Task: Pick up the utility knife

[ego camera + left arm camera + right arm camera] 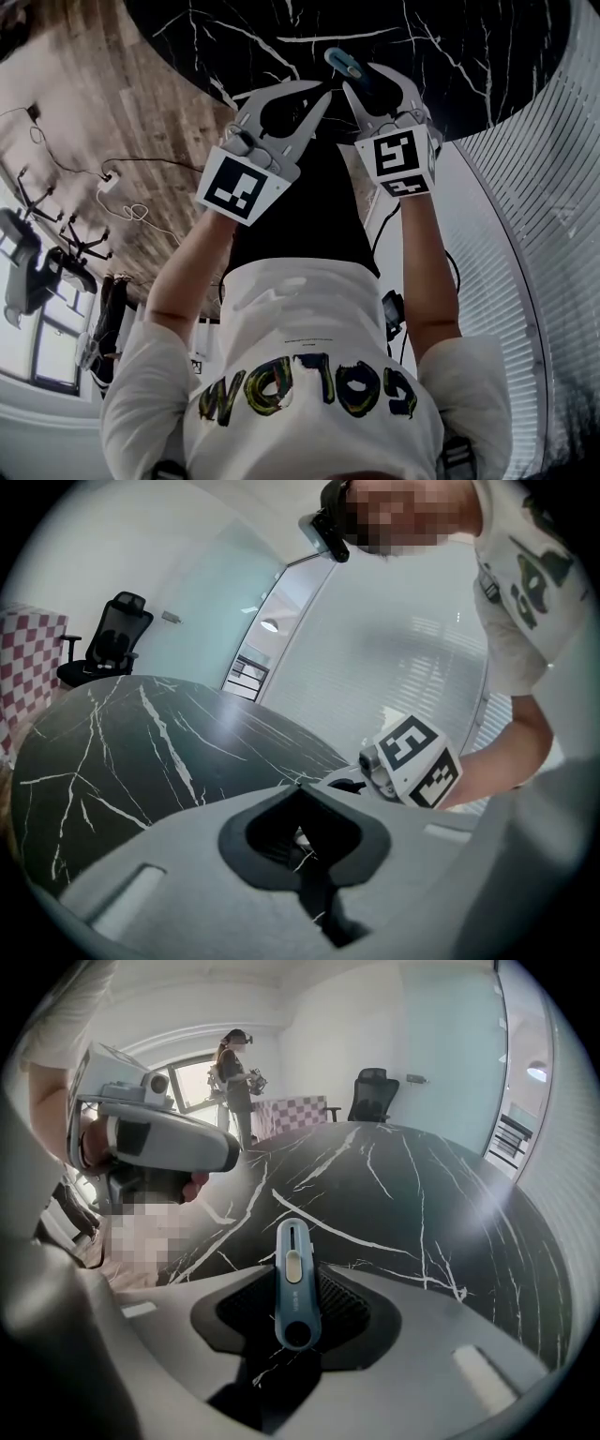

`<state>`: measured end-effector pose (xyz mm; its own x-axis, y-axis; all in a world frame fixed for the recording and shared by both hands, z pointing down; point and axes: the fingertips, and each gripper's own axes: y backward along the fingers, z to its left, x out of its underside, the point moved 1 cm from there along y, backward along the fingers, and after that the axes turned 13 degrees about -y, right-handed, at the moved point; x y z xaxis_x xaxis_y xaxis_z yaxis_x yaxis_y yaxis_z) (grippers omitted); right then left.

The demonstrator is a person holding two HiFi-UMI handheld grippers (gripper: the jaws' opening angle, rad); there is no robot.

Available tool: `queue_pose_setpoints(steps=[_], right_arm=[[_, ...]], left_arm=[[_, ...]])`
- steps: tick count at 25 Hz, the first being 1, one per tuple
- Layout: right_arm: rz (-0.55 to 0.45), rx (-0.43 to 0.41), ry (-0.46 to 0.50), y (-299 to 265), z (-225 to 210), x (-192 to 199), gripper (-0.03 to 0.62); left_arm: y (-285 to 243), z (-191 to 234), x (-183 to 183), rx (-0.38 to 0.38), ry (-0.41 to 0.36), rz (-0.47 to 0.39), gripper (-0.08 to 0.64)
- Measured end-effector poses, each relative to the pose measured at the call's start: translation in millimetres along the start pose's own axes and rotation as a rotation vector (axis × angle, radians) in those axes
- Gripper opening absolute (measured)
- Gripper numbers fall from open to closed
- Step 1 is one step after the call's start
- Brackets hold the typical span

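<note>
A blue utility knife (pixel 345 63) (pixel 297 1279) lies flat on the black marble table (pixel 450 56) (pixel 422 1204), near its edge. My right gripper (pixel 361 75) (pixel 298 1260) points steeply down over it. Its jaws stand wide apart, with the knife between them and the pads not pressing on it. The knife's butt end with the round hole lies deep between the jaws and its slider faces up. My left gripper (pixel 323 92) (pixel 300 787) hovers just left of the right one (pixel 412 761), over the table edge (pixel 141 742). Its tips meet with nothing between them.
A black office chair (pixel 112 639) (pixel 370 1091) stands beyond the table's far side. Another person (pixel 234 1072) stands by the window next to a red checkered panel (pixel 28 658). Wooden floor with cables (pixel 112 178) lies on the left and a white slatted wall (pixel 525 234) on the right.
</note>
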<state>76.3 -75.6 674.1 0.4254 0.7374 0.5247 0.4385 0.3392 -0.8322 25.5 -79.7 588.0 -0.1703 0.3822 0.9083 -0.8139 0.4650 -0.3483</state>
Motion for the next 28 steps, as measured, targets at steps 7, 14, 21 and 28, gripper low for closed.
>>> queue_pose_setpoints(steps=[7, 14, 21, 28], right_arm=[[0.004, 0.003, -0.006, 0, 0, 0, 0.141], [-0.003, 0.009, -0.014, 1, 0, 0, 0.137], [-0.028, 0.016, -0.041, 10, 0, -3, 0.132], [-0.080, 0.016, -0.052, 27, 4, -17, 0.132]], left_arm=[[2, 1, -2, -0.001, -0.007, 0.004, 0.002], [3, 2, -6, -0.006, -0.019, -0.005, 0.002], [5, 2, -14, -0.015, -0.025, -0.015, 0.002], [11, -3, -27, -0.019, -0.054, -0.023, 0.002]])
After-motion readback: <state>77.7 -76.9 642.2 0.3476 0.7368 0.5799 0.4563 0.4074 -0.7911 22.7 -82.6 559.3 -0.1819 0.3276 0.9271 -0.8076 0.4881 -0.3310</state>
